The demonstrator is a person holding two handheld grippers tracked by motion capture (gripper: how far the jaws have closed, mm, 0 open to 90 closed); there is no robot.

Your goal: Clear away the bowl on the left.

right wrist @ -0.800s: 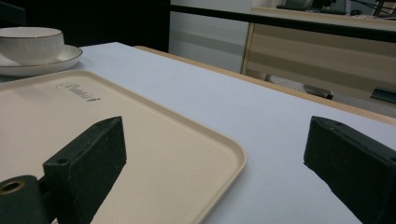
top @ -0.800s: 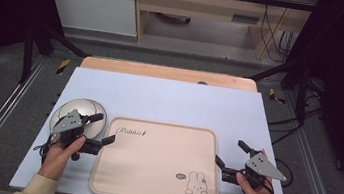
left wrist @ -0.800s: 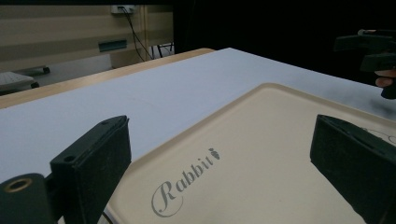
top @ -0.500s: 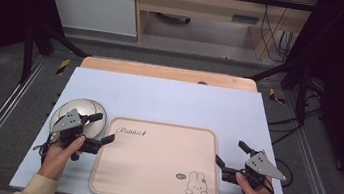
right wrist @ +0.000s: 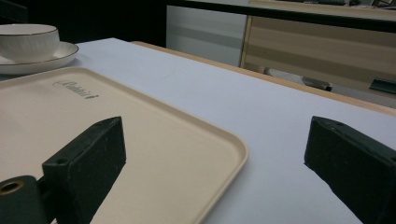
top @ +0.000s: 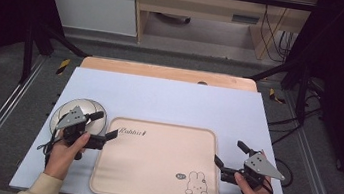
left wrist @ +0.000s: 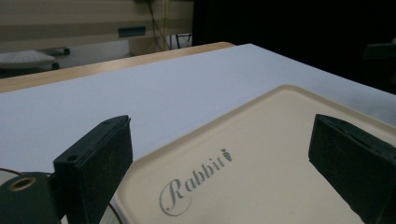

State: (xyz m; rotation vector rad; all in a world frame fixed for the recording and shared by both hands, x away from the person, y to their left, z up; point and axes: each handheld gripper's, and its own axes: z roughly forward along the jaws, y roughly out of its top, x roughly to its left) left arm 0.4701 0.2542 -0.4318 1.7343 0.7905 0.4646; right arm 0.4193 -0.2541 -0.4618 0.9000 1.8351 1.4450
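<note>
You are lining up on the beige tray, which lies flat at the near middle of the worktop. Your left hand-held gripper and right hand-held gripper flank its edges, jaws spread, holding nothing. Next, likely close on both rims evenly.

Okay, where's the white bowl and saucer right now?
In the high view the white bowl and saucer sit on the table's left side, just off the beige tray's far-left corner, partly under the left gripper.
</note>
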